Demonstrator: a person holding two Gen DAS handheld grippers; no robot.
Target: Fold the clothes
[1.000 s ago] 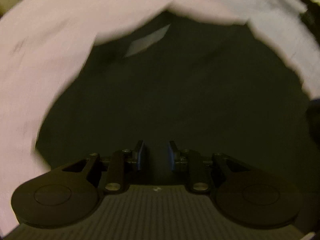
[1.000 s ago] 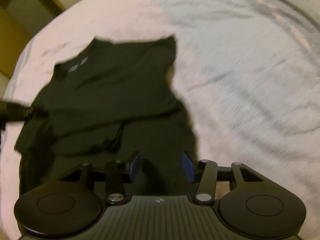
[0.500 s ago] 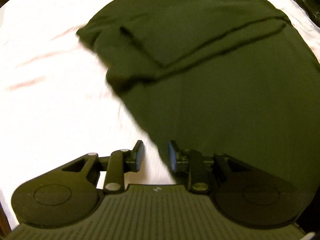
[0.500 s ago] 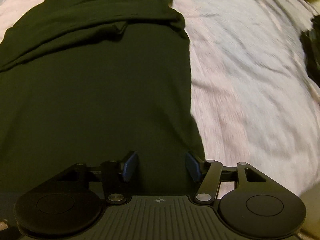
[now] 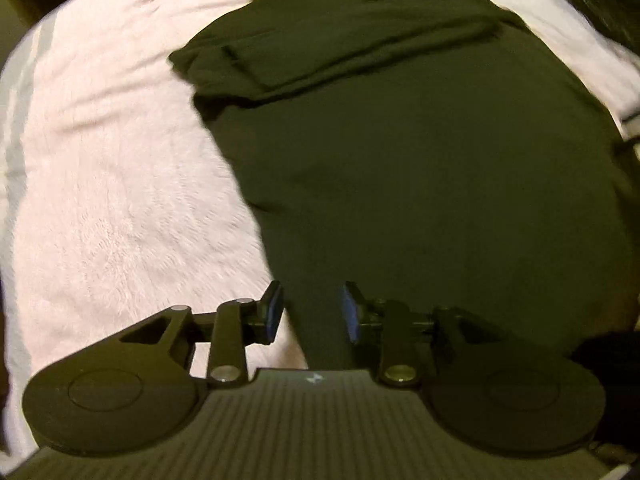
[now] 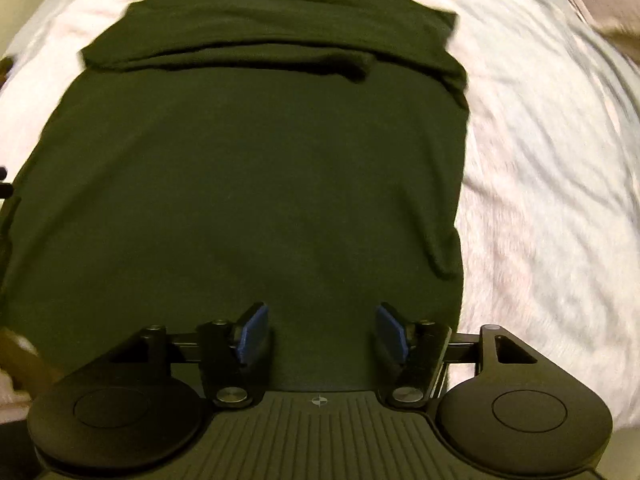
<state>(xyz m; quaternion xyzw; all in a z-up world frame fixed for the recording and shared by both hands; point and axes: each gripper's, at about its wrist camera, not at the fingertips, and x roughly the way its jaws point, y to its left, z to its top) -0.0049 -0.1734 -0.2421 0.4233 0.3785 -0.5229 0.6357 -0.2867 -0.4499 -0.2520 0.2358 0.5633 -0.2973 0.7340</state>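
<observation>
With my left gripper (image 5: pixel 310 312) and right gripper (image 6: pixel 318 332) both opening and empty above the near hem of the dark green cotton T-shirt (image 6: pixel 256 168) lying flat on the pale pink fleecy blanket (image 6: pixel 552 184), a pinch may catch only the top layer or the blanket pile.

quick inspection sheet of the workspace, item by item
surface: pale fluffy blanket, bed-like, lightly wrinkled
job's things: dark t-shirt laid flat, sleeves folded in across the chest, collar at far end
clutter: dark item at far right edge, blurred, unclear what
grippers: left gripper over the shirt's left edge, jaws opening, nothing between them; right gripper over the shirt's near end, jaws opening, empty
cables: nothing seen
surroundings: dim room, tan object at upper right
</observation>
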